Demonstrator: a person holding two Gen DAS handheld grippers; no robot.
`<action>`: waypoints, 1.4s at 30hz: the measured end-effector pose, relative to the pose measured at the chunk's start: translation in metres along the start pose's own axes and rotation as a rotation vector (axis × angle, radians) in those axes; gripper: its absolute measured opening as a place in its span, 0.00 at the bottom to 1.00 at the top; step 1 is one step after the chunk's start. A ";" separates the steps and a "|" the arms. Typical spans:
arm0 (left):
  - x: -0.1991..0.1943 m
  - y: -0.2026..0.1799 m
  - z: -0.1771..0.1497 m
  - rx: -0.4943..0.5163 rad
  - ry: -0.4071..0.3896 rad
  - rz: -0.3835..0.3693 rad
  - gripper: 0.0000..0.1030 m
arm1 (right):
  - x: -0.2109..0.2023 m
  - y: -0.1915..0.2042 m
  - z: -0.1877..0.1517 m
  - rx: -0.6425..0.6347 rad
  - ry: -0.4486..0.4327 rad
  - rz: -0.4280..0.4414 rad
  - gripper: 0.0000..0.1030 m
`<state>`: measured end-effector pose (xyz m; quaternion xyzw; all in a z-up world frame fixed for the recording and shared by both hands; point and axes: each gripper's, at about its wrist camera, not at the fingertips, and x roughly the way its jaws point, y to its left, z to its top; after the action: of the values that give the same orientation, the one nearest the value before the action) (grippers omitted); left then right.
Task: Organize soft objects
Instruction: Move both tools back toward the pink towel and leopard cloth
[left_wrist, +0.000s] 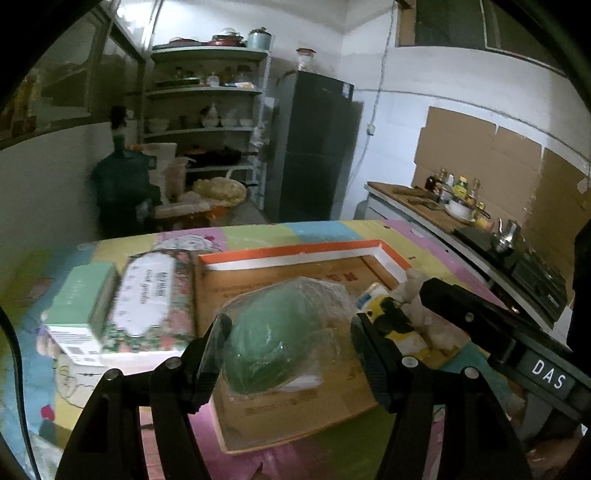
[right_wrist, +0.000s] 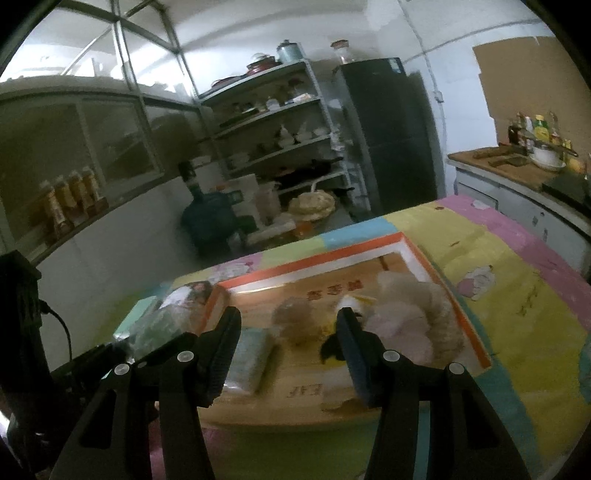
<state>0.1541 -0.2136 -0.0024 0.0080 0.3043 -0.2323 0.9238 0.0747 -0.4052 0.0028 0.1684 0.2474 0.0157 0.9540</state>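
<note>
Your table (left_wrist: 317, 229), under its pastel patchwork cover, carries the shallow cardboard tray (left_wrist: 295, 254) with the orange rim. Left of the tray lie 2 boxes: a floral one (left_wrist: 151, 299) and a mint-green one (left_wrist: 85, 299). Inside the tray a cream plush toy (right_wrist: 413, 314) rests beside a yellow-and-black toy (right_wrist: 354, 306). Your left gripper (left_wrist: 291, 336) clamps a green soft item in clear plastic wrap (left_wrist: 273, 343) above the tray. Your right gripper (right_wrist: 288, 339) hangs open over the tray, holding nothing.

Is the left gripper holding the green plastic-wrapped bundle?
Yes, the left gripper fingers press the wrap of the green bundle, lifted above the box.
</note>
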 end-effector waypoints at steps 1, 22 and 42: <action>-0.003 0.004 0.000 -0.003 -0.006 0.008 0.64 | 0.000 0.004 -0.001 -0.005 -0.001 0.005 0.54; -0.063 0.087 -0.013 -0.081 -0.078 0.129 0.64 | 0.004 0.102 -0.017 -0.126 0.016 0.096 0.54; -0.123 0.207 -0.056 -0.223 -0.113 0.316 0.64 | 0.029 0.189 -0.069 -0.228 0.154 0.199 0.54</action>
<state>0.1255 0.0316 -0.0046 -0.0598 0.2709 -0.0493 0.9595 0.0769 -0.2016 -0.0054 0.0809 0.2984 0.1511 0.9389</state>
